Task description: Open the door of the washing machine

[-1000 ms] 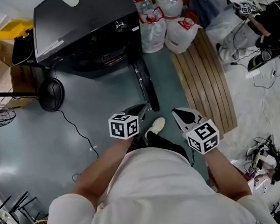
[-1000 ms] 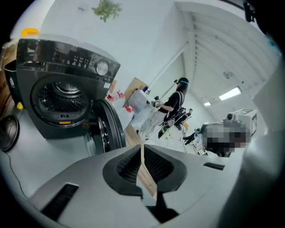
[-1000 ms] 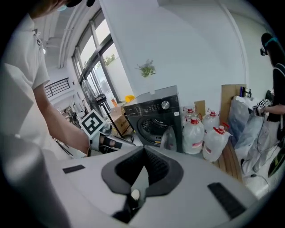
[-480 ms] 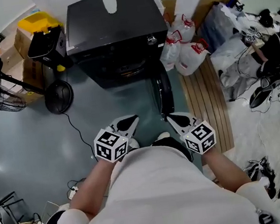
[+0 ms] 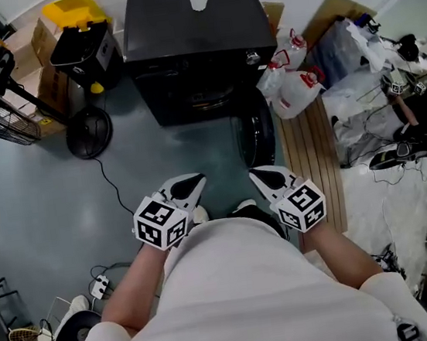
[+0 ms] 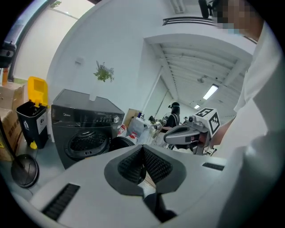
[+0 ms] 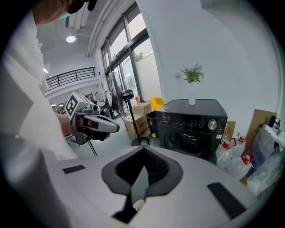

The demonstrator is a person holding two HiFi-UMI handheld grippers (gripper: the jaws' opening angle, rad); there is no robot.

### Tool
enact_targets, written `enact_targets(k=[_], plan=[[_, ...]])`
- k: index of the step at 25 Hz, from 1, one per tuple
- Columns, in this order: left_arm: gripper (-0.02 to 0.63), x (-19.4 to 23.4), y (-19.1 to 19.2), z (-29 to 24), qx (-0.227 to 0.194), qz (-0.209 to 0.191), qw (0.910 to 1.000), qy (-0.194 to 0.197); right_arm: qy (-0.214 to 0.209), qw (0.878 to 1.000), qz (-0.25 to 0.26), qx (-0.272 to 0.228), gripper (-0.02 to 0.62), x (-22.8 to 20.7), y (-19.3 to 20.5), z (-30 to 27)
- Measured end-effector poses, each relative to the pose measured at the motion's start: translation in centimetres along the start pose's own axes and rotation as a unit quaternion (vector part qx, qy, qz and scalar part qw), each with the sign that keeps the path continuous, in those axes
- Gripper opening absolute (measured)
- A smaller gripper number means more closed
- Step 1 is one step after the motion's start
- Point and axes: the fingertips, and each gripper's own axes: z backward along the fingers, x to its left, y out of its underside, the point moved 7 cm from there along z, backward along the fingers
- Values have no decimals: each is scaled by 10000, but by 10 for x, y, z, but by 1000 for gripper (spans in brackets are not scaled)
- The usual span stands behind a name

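Standing well ahead of the clenched, empty left gripper [image 5: 190, 184] and right gripper [image 5: 264, 176], the black front-loading washing machine [image 5: 197, 43] has its round door [image 5: 255, 133] open on the right gripper's side.

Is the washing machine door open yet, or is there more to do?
Looks done: the door of the washing machine stands swung out to the side, and the round drum opening shows. In hand: nothing; the left gripper and right gripper are both shut, empty, held near the person, away from the machine. Left: nothing that I can see.
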Motion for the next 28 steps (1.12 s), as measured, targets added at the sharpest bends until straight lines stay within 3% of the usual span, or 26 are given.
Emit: enact_targets(k=[10, 28], plan=[[17, -3, 7, 9, -4, -97, 9998, 174, 145, 9998, 122, 89, 8, 23, 4, 8], [17, -5, 25, 19, 68, 82, 9999, -22, 27, 9996, 226, 155, 6, 34, 12, 12]])
